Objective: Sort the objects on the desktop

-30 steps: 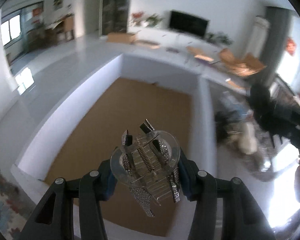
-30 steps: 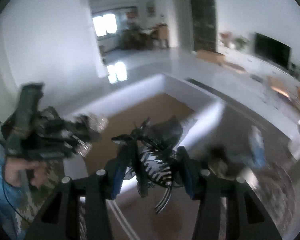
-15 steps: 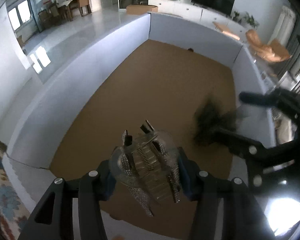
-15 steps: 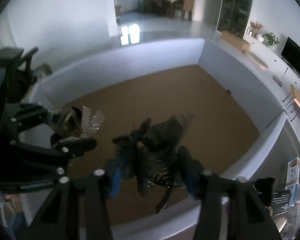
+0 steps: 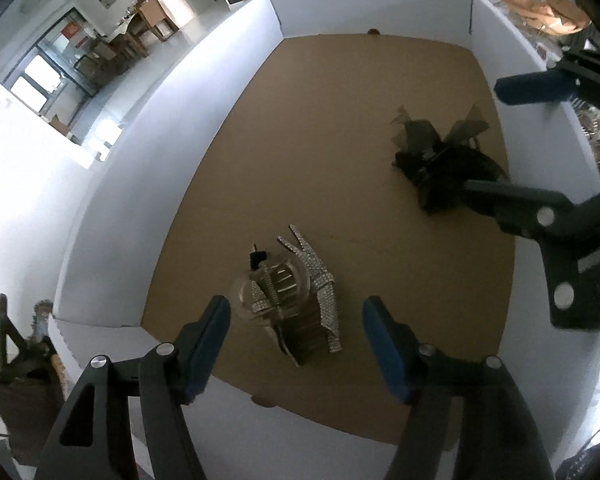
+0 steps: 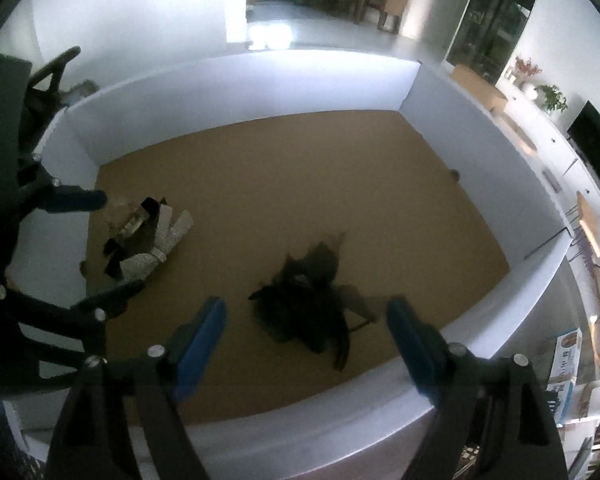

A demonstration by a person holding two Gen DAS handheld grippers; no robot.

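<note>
A rhinestone hair claw clip lies on the brown floor of a white-walled box, just ahead of my open, empty left gripper. A black mesh hair clip lies further right on the box floor. In the right wrist view the black clip lies just ahead of my open, empty right gripper, and the rhinestone clip lies to the left. Each gripper shows at the edge of the other's view.
The box has a brown cardboard floor and low white walls on all sides. Outside it to the right are cluttered items. A living room lies beyond.
Both grippers moved down over the box and opened. The rhinestone clip and the black clip left the jaws and now lie on the box floor.
</note>
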